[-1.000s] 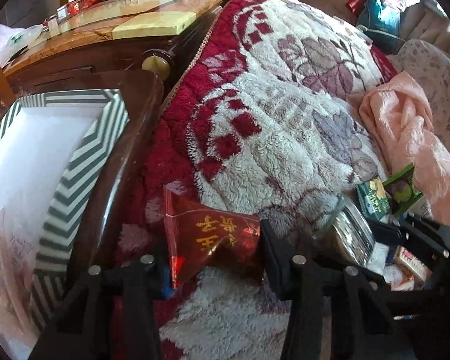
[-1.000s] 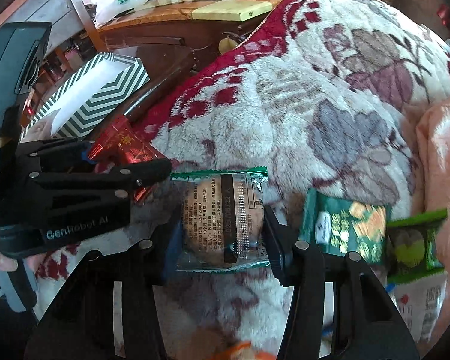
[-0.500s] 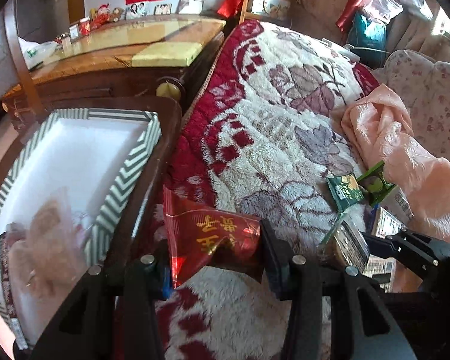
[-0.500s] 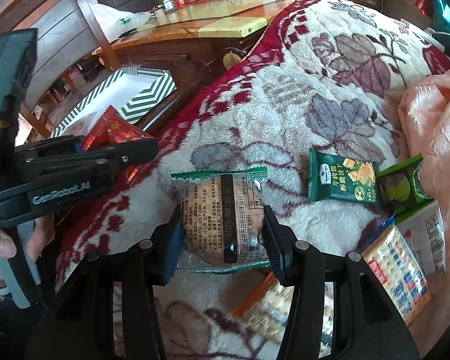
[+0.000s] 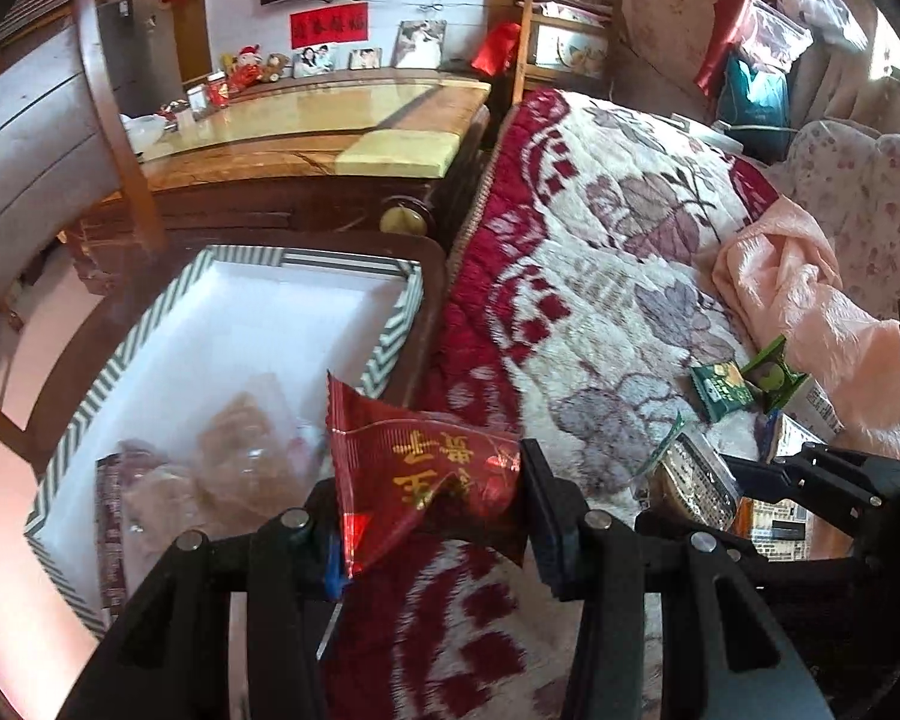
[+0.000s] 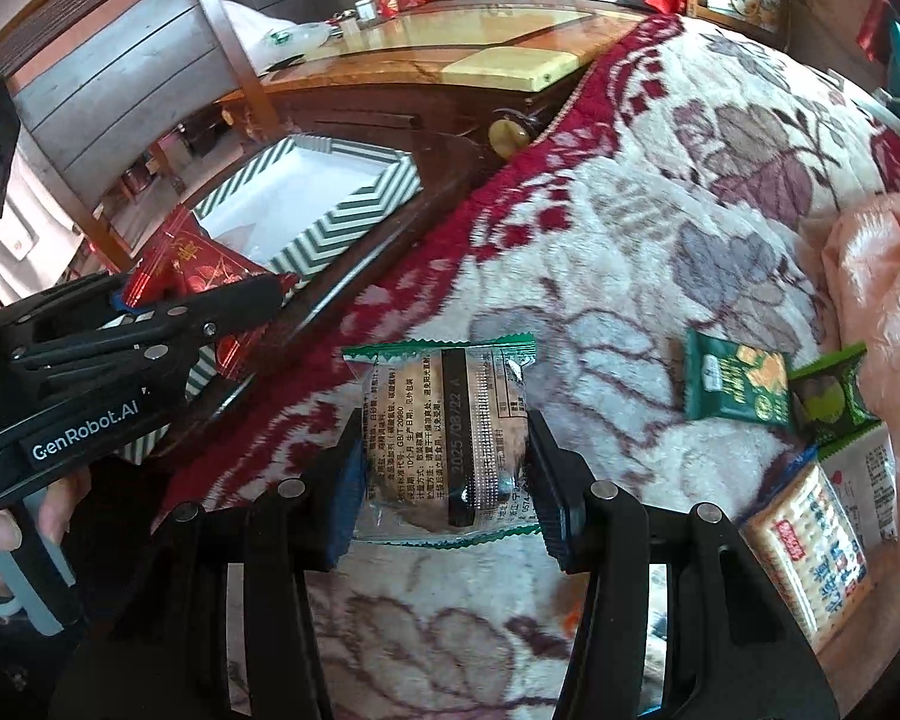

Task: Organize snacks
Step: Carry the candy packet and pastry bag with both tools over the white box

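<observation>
Across the bed spreads a thick floral blanket in red, cream and mauve, with a crumpled pink cloth at its right edge. Beside the bed, on a dark wooden chair seat, sits a white box with a green-and-white chevron rim; a few clear-wrapped snacks already lie inside it. On the blanket near the pink cloth rests a small group of loose snacks: a cracker pack, a dark green packet and a smaller green sweet wrapper just beside it. Left tongs are clamped on a red foil packet with gold characters, held in the air over the near corner of the box. Right tongs are clamped on a clear cake packet with green serrated ends, held above the blanket, well apart from the box.
</observation>
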Motion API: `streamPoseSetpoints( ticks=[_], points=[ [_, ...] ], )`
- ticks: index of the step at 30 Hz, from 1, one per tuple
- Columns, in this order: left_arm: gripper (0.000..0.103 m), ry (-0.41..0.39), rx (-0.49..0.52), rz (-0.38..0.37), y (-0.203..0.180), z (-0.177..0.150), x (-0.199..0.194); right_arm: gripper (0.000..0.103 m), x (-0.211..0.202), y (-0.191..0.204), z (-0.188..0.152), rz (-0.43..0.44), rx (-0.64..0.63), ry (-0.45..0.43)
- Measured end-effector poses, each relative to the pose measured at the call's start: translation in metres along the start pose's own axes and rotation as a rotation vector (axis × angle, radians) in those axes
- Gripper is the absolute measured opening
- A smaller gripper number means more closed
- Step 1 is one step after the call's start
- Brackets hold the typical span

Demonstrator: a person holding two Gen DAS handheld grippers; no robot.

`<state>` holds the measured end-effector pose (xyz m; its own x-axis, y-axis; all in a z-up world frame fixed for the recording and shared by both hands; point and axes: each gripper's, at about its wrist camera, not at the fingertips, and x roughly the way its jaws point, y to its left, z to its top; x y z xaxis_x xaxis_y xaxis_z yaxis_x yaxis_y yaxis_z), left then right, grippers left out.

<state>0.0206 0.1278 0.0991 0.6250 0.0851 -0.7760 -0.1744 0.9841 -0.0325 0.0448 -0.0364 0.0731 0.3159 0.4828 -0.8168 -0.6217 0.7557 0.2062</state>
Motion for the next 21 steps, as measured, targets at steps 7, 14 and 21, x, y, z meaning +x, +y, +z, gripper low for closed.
streamPoseSetpoints(
  ticks=[7, 14, 21],
  points=[
    [0.049, -0.013, -0.036, 0.035, 0.026, -0.005, -0.008, 0.049, 0.004, 0.028, 0.009, 0.018, -0.047, 0.006],
    [0.049, -0.011, -0.073, 0.064, 0.049, -0.008, -0.011, 0.049, 0.01, 0.05, 0.019, 0.037, -0.083, 0.013],
    [0.049, -0.002, -0.106, 0.085, 0.069, -0.01, -0.01, 0.049, 0.015, 0.072, 0.028, 0.052, -0.129, 0.019]
  ],
)
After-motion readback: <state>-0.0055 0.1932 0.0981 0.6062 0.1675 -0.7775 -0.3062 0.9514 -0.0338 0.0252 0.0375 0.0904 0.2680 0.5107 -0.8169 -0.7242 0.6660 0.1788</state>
